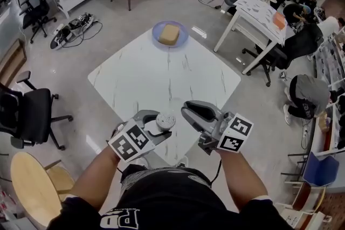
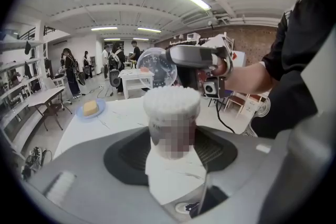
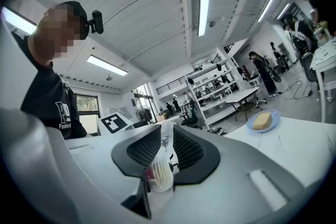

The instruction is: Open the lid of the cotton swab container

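My left gripper point(image 1: 161, 125) is shut on the cotton swab container point(image 2: 172, 113), a small round tub held upright over the near corner of the white table point(image 1: 161, 78). The tub's top is uncovered and the white swab tips point(image 2: 171, 99) show. My right gripper point(image 1: 186, 110) is just right of it, shut on the clear round lid point(image 2: 156, 66), which is apart from the tub and raised beside it. In the right gripper view the lid point(image 3: 167, 141) stands edge-on between the jaws, with the container point(image 3: 161, 176) behind it.
A blue plate point(image 1: 179, 40) with a yellowish block point(image 1: 168, 34) sits at the table's far corner. A black office chair point(image 1: 29, 113) and a round wooden seat point(image 1: 29, 186) stand to the left. Other tables, seated people and floor cables point(image 1: 73, 29) lie beyond.
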Demonstrator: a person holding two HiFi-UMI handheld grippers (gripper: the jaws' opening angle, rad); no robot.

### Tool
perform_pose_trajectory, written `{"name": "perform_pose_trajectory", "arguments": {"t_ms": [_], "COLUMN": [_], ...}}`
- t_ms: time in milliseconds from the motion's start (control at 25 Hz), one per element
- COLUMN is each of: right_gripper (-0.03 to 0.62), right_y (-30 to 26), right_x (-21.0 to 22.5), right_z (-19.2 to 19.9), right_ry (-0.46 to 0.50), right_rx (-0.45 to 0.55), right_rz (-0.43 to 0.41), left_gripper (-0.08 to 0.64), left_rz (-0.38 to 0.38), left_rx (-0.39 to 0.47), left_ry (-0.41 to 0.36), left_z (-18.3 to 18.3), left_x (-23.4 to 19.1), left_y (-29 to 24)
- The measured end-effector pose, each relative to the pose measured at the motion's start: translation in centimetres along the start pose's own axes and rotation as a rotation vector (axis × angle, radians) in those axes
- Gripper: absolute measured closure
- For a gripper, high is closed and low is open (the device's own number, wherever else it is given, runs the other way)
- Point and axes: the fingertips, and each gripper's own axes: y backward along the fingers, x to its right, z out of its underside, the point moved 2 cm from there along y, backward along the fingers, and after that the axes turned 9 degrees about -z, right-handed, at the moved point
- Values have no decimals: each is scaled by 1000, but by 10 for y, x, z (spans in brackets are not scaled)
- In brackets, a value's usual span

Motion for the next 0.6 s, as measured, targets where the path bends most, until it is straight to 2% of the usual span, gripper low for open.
{"name": "perform_pose_trajectory", "arguments": {"t_ms": [400,600], "right_gripper": [523,524], "right_y": [8,10], "right_x": [18,19], "right_z": [13,15], "right_ry": [-51,-98], "right_rx": [-31,-3], "right_rz": [117,126], "left_gripper": [257,258], "left_rz": [-38,-57], "left_rx": [25,51], "left_ry": [-3,-9], "left_z": [2,2], "left_x": [-4,-4], "left_y": [2,2]}}
